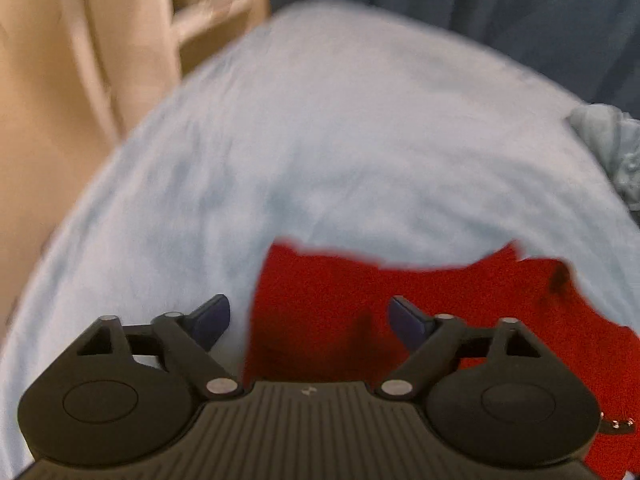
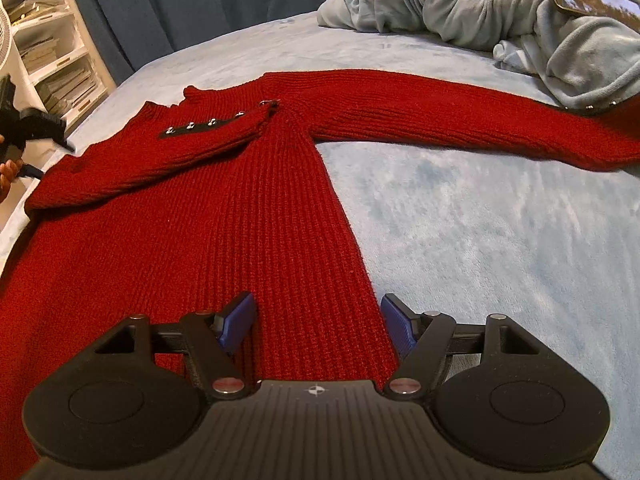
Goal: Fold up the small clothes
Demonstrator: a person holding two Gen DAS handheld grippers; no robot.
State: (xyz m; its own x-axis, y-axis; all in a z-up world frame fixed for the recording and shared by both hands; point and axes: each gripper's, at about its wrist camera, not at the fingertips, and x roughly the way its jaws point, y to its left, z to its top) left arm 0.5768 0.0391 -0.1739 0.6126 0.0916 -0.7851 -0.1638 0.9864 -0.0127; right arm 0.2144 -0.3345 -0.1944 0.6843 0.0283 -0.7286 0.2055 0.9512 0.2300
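A red knitted sweater (image 2: 224, 216) is lying flat on a bed covered by a pale blue blanket (image 2: 480, 216), spread out so it can be folded. One sleeve (image 2: 208, 132) is already lying folded across the chest, its cuff with a row of small metal studs resting near the neckline. The other sleeve (image 2: 460, 116) is stretching straight out toward a heap of grey-green bedding (image 2: 480, 12), where a phone (image 2: 592, 0) is resting; this sleeve seems to be the next part to bring in.

The right gripper (image 2: 318, 326) is hovering low at the sweater's lower side edge. Its blue fingers (image 2: 236, 322) are standing apart, straddling that edge without pinching it, probably poised to take the hem.

The left gripper (image 1: 308, 320) is seen blurred in its own view, over the opposite edge of the sweater. Its fingers (image 1: 212, 320) are spread wide with nothing between them, one above bare blanket, one above red knit. In the right wrist view it is sitting at the far left, in a person's hand (image 2: 6, 178), just beside the folded sleeve's shoulder.
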